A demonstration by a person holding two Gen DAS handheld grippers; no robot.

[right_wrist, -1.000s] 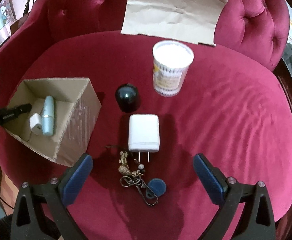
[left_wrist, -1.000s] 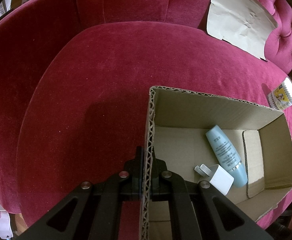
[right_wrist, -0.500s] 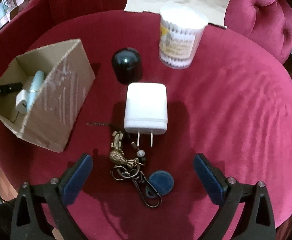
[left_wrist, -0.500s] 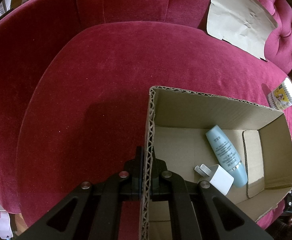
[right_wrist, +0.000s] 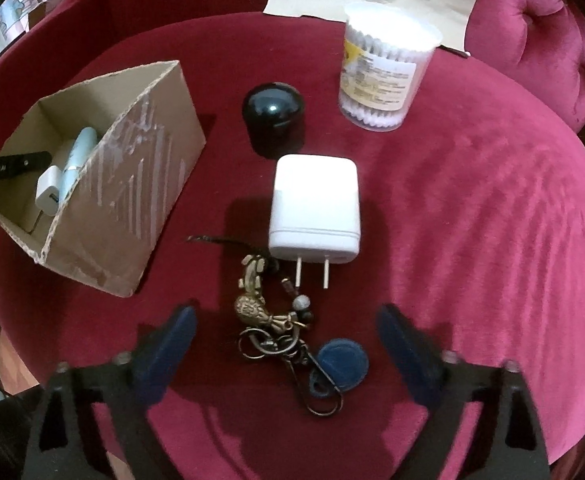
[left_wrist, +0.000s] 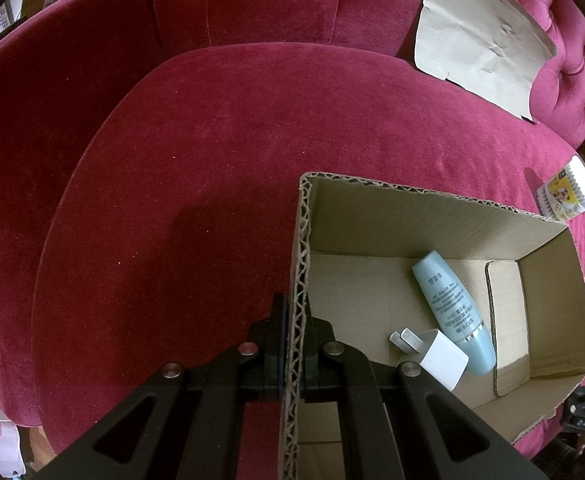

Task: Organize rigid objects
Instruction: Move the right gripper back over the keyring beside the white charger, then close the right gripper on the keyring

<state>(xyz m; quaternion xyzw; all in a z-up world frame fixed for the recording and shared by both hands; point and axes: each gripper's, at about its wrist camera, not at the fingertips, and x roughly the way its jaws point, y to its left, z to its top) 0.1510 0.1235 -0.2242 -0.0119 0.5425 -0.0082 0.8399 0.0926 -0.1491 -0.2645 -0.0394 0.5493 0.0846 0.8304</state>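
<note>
Closing right tongs (right_wrist: 286,326) straddle keychain (right_wrist: 288,332) (untouched), charger (right_wrist: 314,210) just beyond; left tongs (left_wrist: 294,320) clamp box wall (left_wrist: 298,280).

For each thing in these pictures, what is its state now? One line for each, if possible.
Left gripper: shut on the cardboard box wall.
Right gripper: closing, the keychain between its fingers, not yet pressed.
Cardboard box: open-topped.
Blue tube: lying in the box.
Small white plug: in the box.
Large white charger: flat, prongs toward the gripper.
Cotton swab tub: upright.
</note>
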